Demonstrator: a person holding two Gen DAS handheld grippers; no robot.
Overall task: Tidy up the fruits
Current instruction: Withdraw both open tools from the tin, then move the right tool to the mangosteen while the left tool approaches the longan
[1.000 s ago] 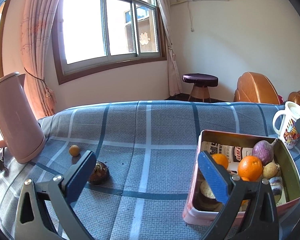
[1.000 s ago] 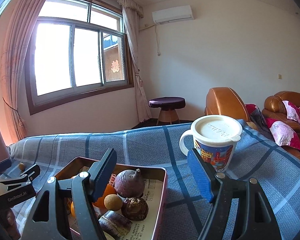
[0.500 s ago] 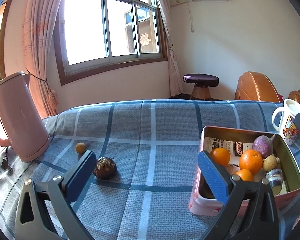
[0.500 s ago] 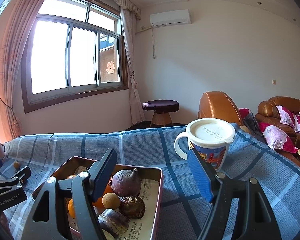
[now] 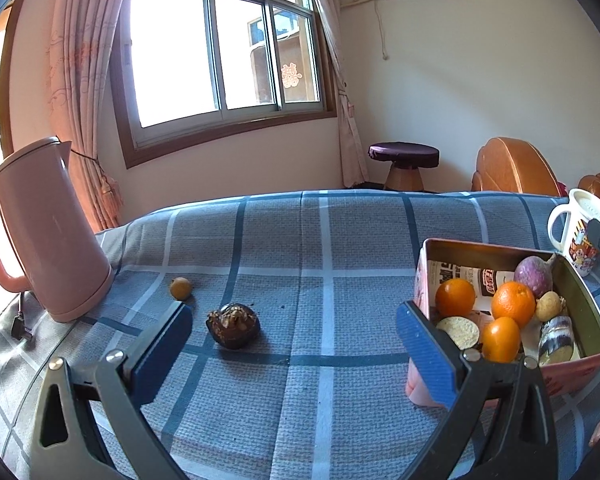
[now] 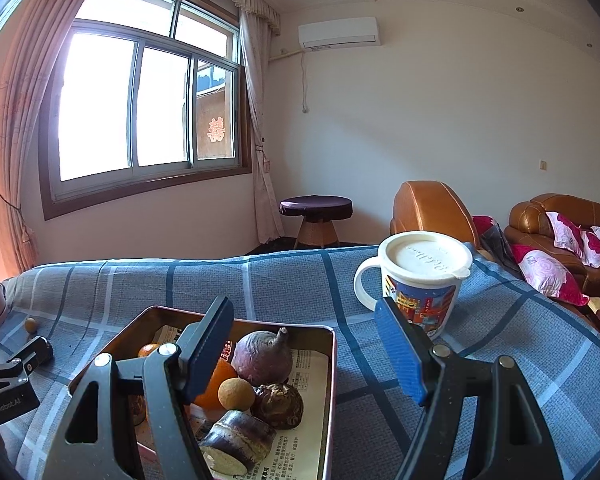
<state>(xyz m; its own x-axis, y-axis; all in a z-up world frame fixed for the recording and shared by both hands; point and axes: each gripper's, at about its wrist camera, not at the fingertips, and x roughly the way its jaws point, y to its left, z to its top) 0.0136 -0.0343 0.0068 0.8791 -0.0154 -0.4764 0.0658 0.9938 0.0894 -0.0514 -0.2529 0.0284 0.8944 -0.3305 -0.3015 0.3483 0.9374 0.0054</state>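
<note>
counter: covered in a blue plaid cloth, everything sits on it
kettle: pink, parked at the far left, out of the way
tin: paper-lined, already holds oranges and other produce, so it's clearly the collection spot
mug: lidded, just beyond the tin
left gripper: fingers wide apart, empty, aimed at the strays
right gripper: also apart, nothing held, hovering by the tin
dark fruit: loose on the cloth, probably next
small yellow fruit: near the kettle, also waiting
</note>
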